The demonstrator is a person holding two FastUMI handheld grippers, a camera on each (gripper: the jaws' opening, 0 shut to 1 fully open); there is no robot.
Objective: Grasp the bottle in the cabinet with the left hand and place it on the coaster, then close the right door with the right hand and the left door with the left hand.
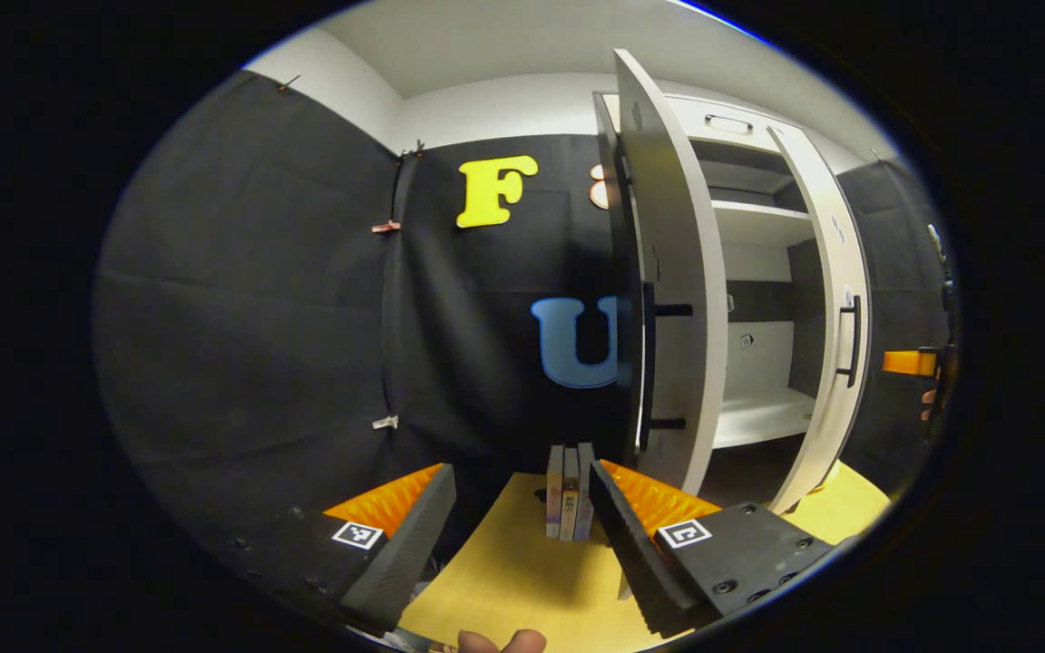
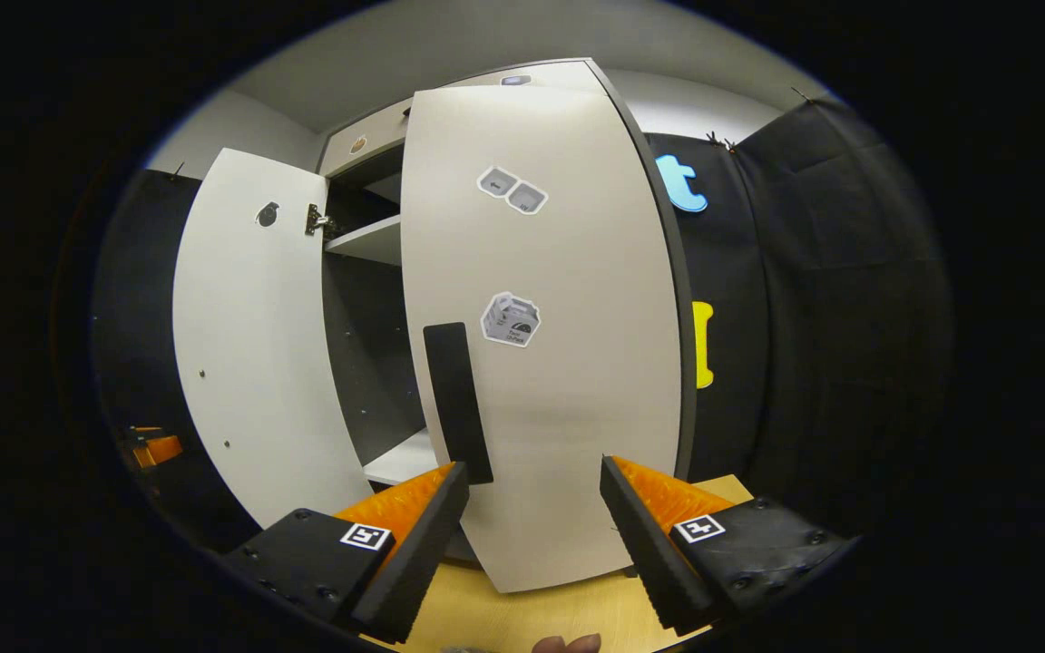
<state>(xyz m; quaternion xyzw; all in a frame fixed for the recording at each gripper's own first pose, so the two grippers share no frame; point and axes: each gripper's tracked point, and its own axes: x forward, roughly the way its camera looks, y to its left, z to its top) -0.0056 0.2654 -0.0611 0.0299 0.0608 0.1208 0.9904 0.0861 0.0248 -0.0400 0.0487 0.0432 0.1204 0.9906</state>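
Fingertips of a hand [image 1: 502, 641] show at the very bottom edge of the left gripper view, just under the left tool [image 1: 522, 531], whose two fingers stand wide apart and hold nothing. Between them lies the yellow wooden counter [image 1: 522, 580], and a little farther three thin books [image 1: 570, 492] stand upright side by side on it. Behind the books and to the right rises the white cabinet [image 1: 749, 299] with both doors open. Its left door [image 1: 672, 299] is seen nearly edge-on and carries a long black bar handle; the right door [image 1: 835, 308] is also white, with a shorter black handle. Inside the cabinet I see white shelves and a dark back wall; the lower shelf [image 1: 763, 417] looks bare. I cannot tell where the bottle and the coaster are. At the far right edge of this view the other tool [image 1: 926, 367] appears small, with a hand on it. In the right gripper view the right tool [image 2: 532, 535] is also wide open and has hold of nothing; it is close in front of the right door [image 2: 559, 345], which is partly swung. This door is white, has a black handle [image 2: 457, 404] and some small stickers. To the left stands the open left door [image 2: 255, 336], with a shelf [image 2: 368, 240] between the two doors.
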